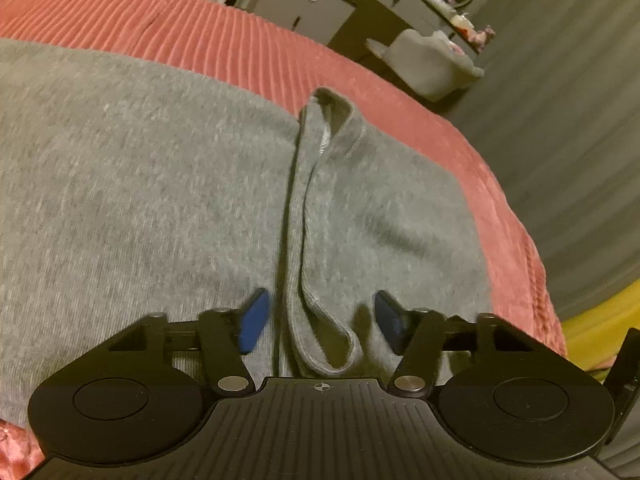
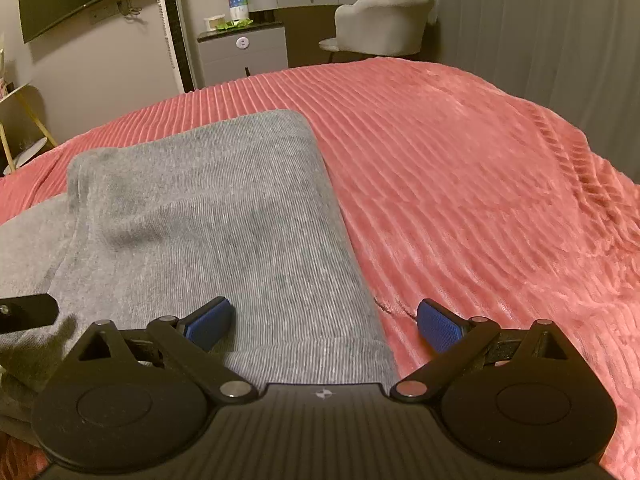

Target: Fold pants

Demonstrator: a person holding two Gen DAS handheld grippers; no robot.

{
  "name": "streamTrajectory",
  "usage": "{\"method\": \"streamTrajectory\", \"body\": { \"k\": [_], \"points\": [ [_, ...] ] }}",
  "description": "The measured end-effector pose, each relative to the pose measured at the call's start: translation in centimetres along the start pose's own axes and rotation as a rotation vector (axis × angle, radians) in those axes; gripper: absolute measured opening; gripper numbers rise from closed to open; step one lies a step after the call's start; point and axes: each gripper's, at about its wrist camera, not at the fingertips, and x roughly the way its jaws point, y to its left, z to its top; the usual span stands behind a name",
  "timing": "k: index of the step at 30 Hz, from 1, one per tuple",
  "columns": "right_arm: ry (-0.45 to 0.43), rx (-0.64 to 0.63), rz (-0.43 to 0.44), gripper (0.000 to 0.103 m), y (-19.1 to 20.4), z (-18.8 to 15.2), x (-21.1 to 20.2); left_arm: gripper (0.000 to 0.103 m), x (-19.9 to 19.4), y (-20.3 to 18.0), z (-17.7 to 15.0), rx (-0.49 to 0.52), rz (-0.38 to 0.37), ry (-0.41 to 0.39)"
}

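Note:
Grey knit pants [image 1: 140,200] lie flat on a pink ribbed blanket [image 1: 240,40]. In the left wrist view a ribbed cuff [image 1: 296,240] stands up as a folded ridge running away from me. My left gripper [image 1: 322,320] straddles the near end of that ridge; its blue pads sit just off the fabric on either side, not pressing it. In the right wrist view my right gripper [image 2: 325,324] is wide open low over the pants [image 2: 220,220]. It stands at the hem band [image 2: 320,356], one finger over grey cloth, the other over the blanket [image 2: 460,180].
Beyond the bed stand a grey drawer cabinet [image 2: 240,52], a grey padded chair [image 2: 380,20], a tall white unit [image 2: 170,24] and a grey curtain [image 2: 540,20]. A black part of the other gripper [image 2: 24,312] shows at the left edge. The blanket's edge [image 1: 532,272] drops off right of the pants.

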Motion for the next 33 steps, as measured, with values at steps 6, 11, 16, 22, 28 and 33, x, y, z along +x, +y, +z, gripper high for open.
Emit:
{"method": "streamTrajectory", "body": {
  "k": [6, 11, 16, 22, 28, 33],
  "points": [
    [-0.012, -0.022, -0.008, 0.099, 0.0, 0.0, -0.1, 0.045, 0.4, 0.4, 0.0, -0.027, -0.025, 0.036],
    [-0.009, -0.013, -0.001, 0.099, -0.3, 0.0, 0.0, 0.068, 0.5, 0.5, 0.2, -0.04, -0.097, 0.058],
    [-0.009, -0.012, 0.0, 0.099, -0.3, -0.1, 0.0, 0.066, 0.9, 0.5, 0.1, -0.029, -0.11, 0.065],
    [-0.016, -0.02, -0.008, 0.099, 0.0, -0.1, -0.1, 0.023, 1.0, 0.2, -0.2, 0.0, -0.086, 0.058],
    [-0.029, -0.017, -0.003, 0.099, 0.0, -0.2, -0.4, 0.016, -0.5, 0.0, -0.3, 0.008, -0.118, -0.014],
    [-0.063, -0.014, -0.005, 0.099, -0.2, -0.3, -1.4, 0.015, -2.7, -0.1, -0.5, 0.016, -0.111, -0.063]
  ]
}}
